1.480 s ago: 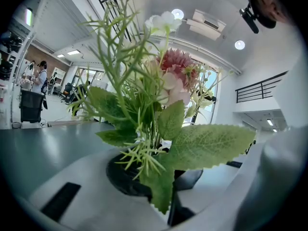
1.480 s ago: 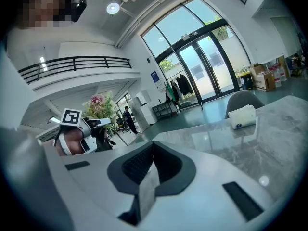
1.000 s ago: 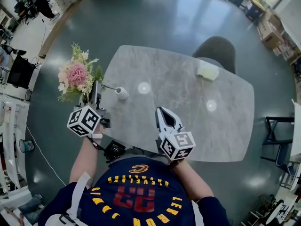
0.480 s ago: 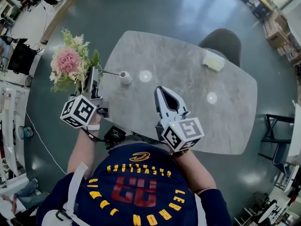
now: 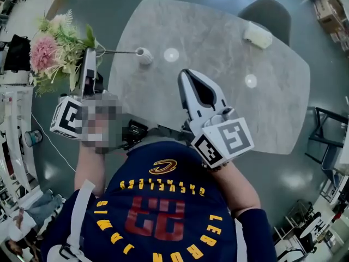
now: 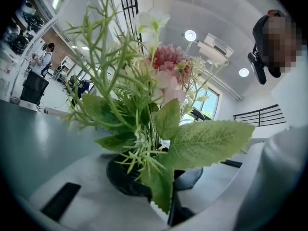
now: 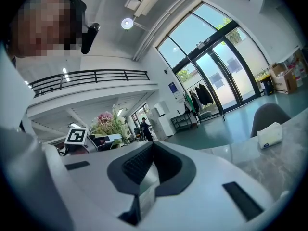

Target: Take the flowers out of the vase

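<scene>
Left gripper [image 5: 88,57]: clenched on the stems of the flowers [image 5: 52,48].
Flowers: pink bloom, pale blossoms, toothed green leaves; held beyond the left edge of the table [image 5: 218,42].
Vase [image 5: 144,55]: small, white, just inside that edge.
Right gripper [image 5: 186,75]: jaws together, empty, over the near edge.
Open room: floor [image 5: 109,4] around the table.

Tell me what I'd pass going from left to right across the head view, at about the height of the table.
flowers → small white vase → right gripper → white box → black metal frame
</scene>
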Action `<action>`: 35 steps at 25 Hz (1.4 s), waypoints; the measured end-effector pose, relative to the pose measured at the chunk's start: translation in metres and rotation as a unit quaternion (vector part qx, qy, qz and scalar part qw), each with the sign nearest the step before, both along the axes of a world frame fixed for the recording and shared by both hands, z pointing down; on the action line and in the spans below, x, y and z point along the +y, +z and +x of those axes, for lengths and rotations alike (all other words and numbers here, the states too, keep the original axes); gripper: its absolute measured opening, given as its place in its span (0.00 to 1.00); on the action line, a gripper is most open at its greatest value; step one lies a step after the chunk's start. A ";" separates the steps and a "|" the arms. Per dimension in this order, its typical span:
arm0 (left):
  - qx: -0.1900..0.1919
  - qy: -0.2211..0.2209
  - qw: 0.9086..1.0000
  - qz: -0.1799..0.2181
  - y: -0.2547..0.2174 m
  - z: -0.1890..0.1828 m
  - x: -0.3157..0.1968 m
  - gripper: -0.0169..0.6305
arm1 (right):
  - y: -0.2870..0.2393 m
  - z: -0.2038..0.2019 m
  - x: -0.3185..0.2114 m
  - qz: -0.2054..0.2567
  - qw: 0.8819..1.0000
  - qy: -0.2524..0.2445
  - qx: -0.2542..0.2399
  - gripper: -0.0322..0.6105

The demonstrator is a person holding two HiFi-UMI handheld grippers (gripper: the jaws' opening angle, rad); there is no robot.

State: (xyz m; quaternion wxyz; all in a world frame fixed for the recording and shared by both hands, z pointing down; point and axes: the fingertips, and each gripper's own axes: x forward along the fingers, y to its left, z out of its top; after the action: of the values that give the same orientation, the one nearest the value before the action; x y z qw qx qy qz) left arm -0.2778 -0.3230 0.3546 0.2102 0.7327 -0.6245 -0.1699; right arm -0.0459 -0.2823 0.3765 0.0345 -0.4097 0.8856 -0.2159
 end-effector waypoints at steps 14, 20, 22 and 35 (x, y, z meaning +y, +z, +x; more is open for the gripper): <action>0.012 -0.008 1.000 -0.003 0.006 -0.001 -0.006 0.12 | 0.024 0.005 0.001 -0.017 1.000 0.003 -0.002 0.06; 0.013 -0.013 1.000 0.000 0.003 -0.006 -0.003 0.12 | 0.025 -0.001 0.000 -0.017 1.000 -0.004 -0.002 0.06; 0.013 -0.015 1.000 0.001 0.002 -0.007 -0.003 0.12 | 0.024 -0.002 0.000 -0.013 1.000 -0.006 0.000 0.06; 0.015 -0.015 1.000 -0.002 0.007 -0.006 -0.005 0.12 | 0.029 -0.004 0.000 -0.017 1.000 -0.012 -0.001 0.06</action>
State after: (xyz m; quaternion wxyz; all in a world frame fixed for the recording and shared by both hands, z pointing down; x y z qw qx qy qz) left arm -0.2833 -0.3278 0.3611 0.2182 0.7206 -0.6323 -0.1827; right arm -0.0497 -0.2824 0.4051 0.0258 -0.3992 0.8868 -0.2314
